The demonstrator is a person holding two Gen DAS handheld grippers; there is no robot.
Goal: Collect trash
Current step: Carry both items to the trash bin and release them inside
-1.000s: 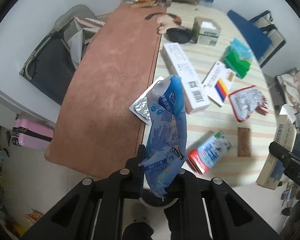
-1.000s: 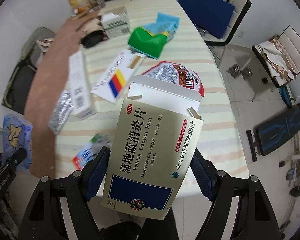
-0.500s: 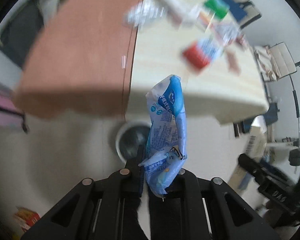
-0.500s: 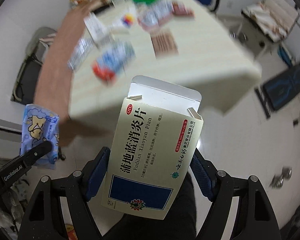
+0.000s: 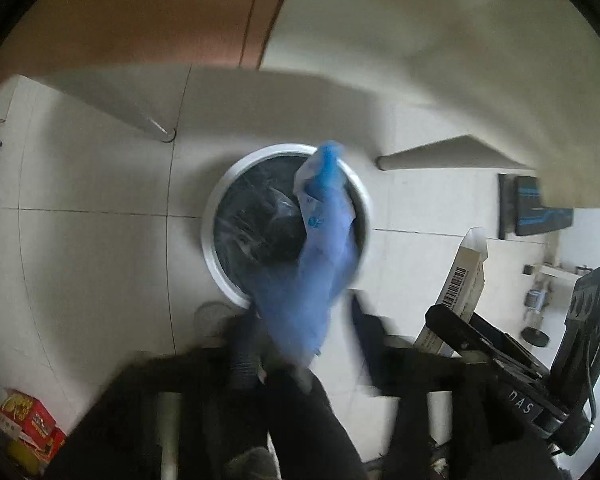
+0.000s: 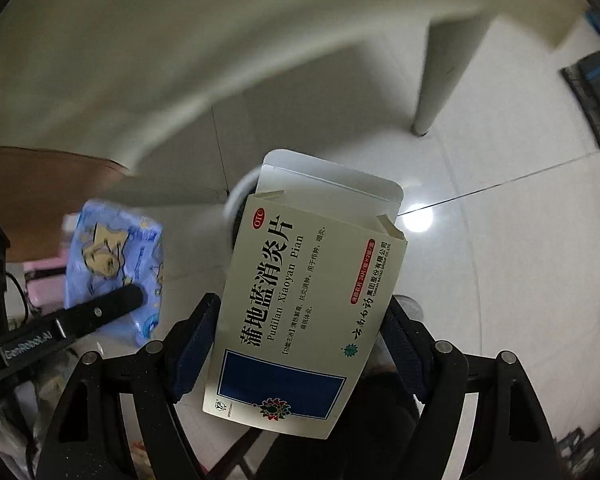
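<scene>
Seen from the right wrist, the right claw clamps a cream medicine box between its blue-padded fingers, the box's top flap open and pointing away from the claw. Beyond the flap, part of a white-rimmed trash bin shows on the tiled floor. Off to the right claw's left, the left claw holds a blue snack wrapper. From the left wrist, motion blur smears the left claw's fingers; whether they are parted cannot be told, though the wrapper rises from between them, directly over the bin and its dark liner. Farther ahead, the table edge and a table leg loom above.
</scene>
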